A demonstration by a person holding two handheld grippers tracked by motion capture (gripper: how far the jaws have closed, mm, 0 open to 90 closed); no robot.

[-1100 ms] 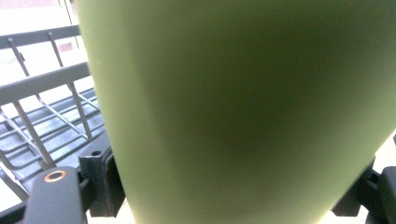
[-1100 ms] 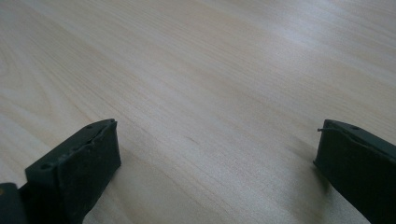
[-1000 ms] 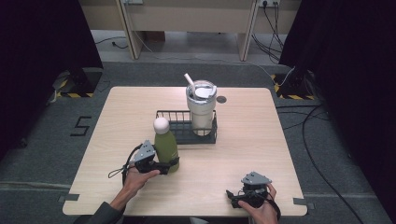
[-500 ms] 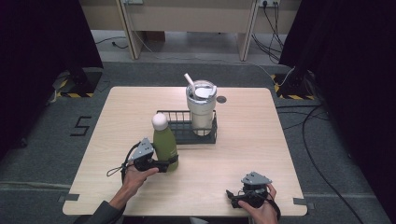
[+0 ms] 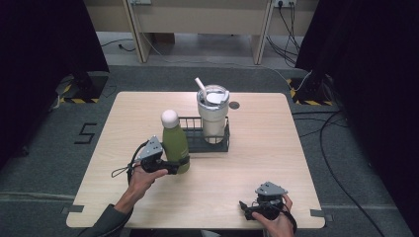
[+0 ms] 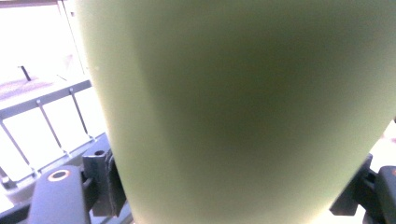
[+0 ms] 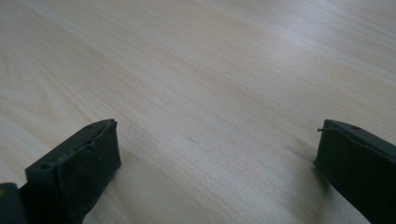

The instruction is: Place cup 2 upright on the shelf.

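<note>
A: Nearest, at six o'clock on the table [image 5: 296, 148], the right gripper [image 5: 261, 210] rests with its jaws wide apart over bare wood. The left gripper [image 5: 174, 167] is clamped low on the green bottle [image 5: 175, 143].

B: The bottle stands just at seven o'clock of the rack [image 5: 190, 142]. A low grip probably lets it tip, so the person should keep it upright and clear the rim before setting it in.

A: The rack's left bay looks free; the tumbler [image 5: 213, 114], lidded, with a straw [image 5: 200, 87], fills the right. Neither vessel's contents can be seen.
</note>
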